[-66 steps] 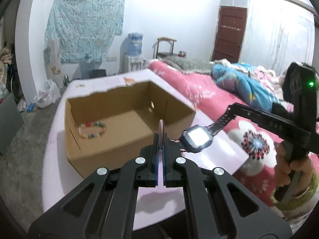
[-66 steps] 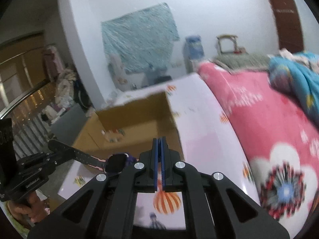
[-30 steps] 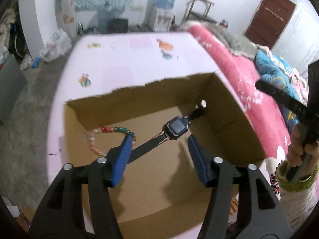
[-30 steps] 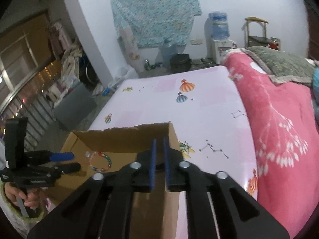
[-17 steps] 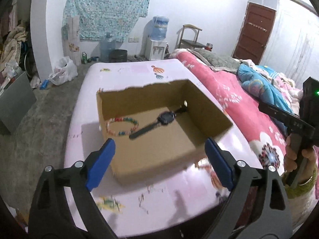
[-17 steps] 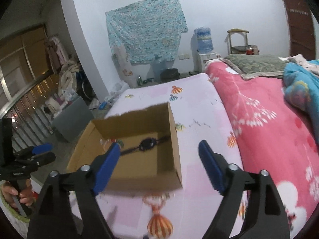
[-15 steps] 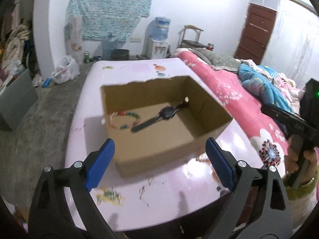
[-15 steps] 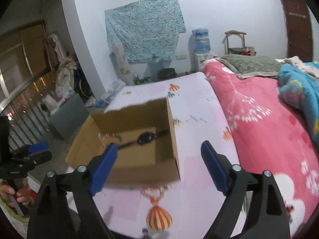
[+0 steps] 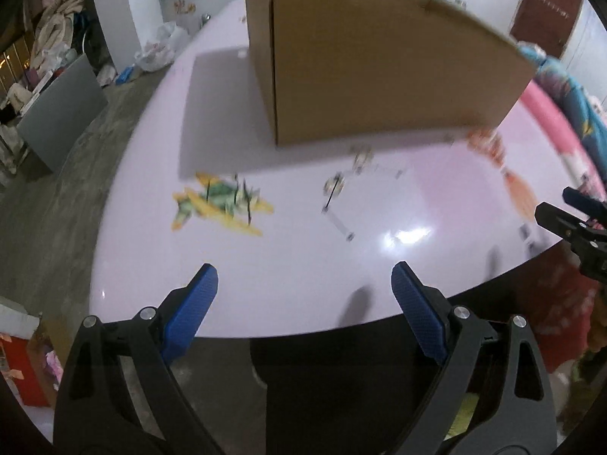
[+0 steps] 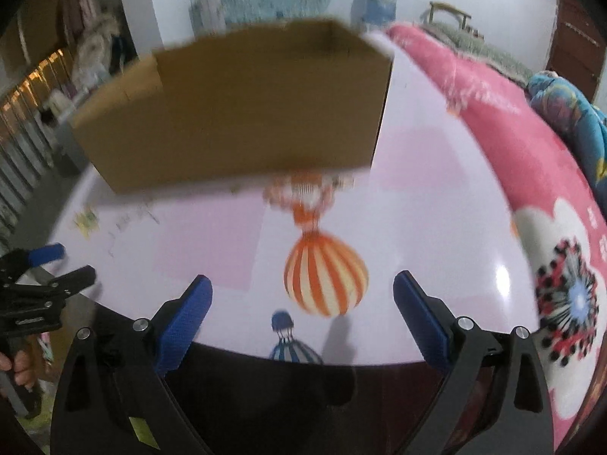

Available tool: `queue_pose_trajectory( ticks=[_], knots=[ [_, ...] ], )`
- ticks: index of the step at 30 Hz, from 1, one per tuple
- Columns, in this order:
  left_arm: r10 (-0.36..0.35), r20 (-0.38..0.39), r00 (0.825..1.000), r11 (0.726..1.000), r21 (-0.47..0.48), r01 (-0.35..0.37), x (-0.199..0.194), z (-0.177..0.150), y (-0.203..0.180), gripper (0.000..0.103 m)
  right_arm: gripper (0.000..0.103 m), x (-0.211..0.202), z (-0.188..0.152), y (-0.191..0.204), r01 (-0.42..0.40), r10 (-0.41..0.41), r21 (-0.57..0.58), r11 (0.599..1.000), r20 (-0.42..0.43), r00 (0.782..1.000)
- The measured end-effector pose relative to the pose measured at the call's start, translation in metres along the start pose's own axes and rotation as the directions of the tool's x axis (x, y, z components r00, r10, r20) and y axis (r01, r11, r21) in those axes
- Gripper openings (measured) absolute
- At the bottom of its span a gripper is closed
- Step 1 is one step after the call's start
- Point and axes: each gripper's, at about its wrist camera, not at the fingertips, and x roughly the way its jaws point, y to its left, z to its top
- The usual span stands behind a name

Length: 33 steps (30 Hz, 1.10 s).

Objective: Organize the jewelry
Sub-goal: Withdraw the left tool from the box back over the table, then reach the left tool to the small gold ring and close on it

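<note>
Left gripper [image 9: 303, 295]: jaws spread wide, blue pads [image 9: 191, 309] far apart, nothing between them, touching nothing. It hangs low over the near edge of the pink table [image 9: 265, 258].

Right gripper [image 10: 301, 299]: same, fully apart and empty, blue pads [image 10: 186, 322] clear of the tabletop. It sits over the near table edge [image 10: 436, 227] too.

Cardboard box [image 9: 375, 64]: on the table at 12 o'clock from the left gripper, well apart from the fingers. From this low angle only the outer walls show (interior hidden, so can't tell what's in it). Right wrist view shows the same box [image 10: 242, 113] at 12 o'clock, slightly toward 11, also well apart; frame is motion-blurred.

Each tool is visible in the other's view: right gripper [image 9: 573, 220] at 3 o'clock in the left view, past the table edge; left gripper [image 10: 45, 276] at 9 o'clock in the right view, jaws apart, with the hand [image 10: 17, 369] gripping its handle below.

Table prints:
- green/yellow plane graphic [image 9: 218, 203] at 11 o'clock from the left gripper, between the fingers and the box
- orange-striped balloon [image 10: 326, 276] at 12 o'clock just ahead of the right gripper, between it and the box
- small blue balloon [image 10: 284, 335] at the near edge between the right pads

Pink floral bedding [image 10: 531, 174] at 2 to 3 o'clock in the right view, beside the table.
</note>
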Motion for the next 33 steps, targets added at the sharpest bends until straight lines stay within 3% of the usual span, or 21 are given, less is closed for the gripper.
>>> queue_pose_trajectory(
  ticks=[4, 6, 18, 33],
  knots=[
    [0.056, 0.022, 0.998, 0.997, 0.054, -0.057, 0.006, -0.006, -0.007, 0.091, 0.094, 0.018, -0.008, 0.008, 0.037, -0.038, -0.013, 0.999, -0.039, 0.999],
    [0.051, 0.03, 0.998, 0.997, 0.055, -0.052, 0.006, -0.008, -0.006, 0.095, 0.096, 0.022, -0.011, 0.01, 0.049, -0.049, -0.022, 0.999, -0.034, 0.998],
    [0.067, 0.123, 0.99, 0.995, 0.069, -0.075, 0.005, -0.026, -0.013, 0.095, 0.096, 0.022, -0.017, 0.013, 0.042, -0.042, -0.017, 0.999, -0.009, 0.999],
    [0.102, 0.127, 0.987, 0.993, 0.041, -0.108, 0.011, -0.021, -0.018, 0.095, 0.097, 0.018, -0.022, 0.011, 0.023, -0.023, -0.042, 0.999, 0.015, 1.0]
  ],
)
